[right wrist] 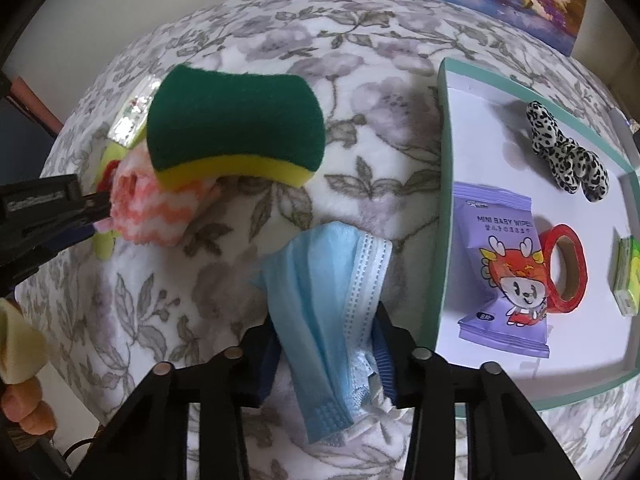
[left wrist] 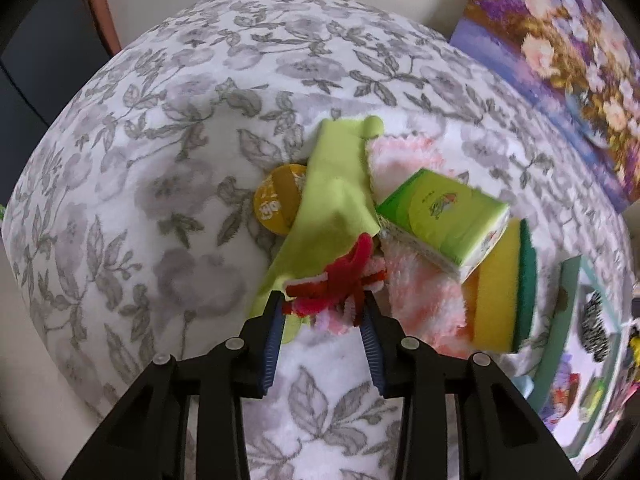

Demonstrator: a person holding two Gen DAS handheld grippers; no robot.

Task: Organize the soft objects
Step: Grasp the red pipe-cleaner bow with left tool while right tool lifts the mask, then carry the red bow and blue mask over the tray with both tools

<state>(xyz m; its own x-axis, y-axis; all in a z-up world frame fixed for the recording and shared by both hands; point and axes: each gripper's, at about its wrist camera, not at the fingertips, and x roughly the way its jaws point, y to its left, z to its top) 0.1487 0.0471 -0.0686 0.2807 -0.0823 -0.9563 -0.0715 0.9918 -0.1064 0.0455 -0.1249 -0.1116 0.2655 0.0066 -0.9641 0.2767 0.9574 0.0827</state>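
Left wrist view: my left gripper [left wrist: 324, 304] is closed narrow on a tangle of red and pink pipe cleaners [left wrist: 340, 280]. The tangle lies on a green cloth [left wrist: 336, 208] and touches a pink towel [left wrist: 420, 292], which carries a tissue pack [left wrist: 444, 216] and a sponge [left wrist: 504, 284].

Risk, left: the bristly stems may snag the cloth or towel on lifting, dragging the pile and tipping the tissue pack off.

Right wrist view: my right gripper [right wrist: 326, 340] is pinched on a blue mask [right wrist: 324, 288], which hangs bunched between the jaws just beside the tray [right wrist: 444, 184]. In the tray lie wipes [right wrist: 500, 264], tape [right wrist: 568, 268] and a spotted scrunchie [right wrist: 568, 152].

Risk, right: the hold is on loose folds, so the mask may slip free, and a trailing edge could catch the tray's rim. The grippers work near each other and may collide.
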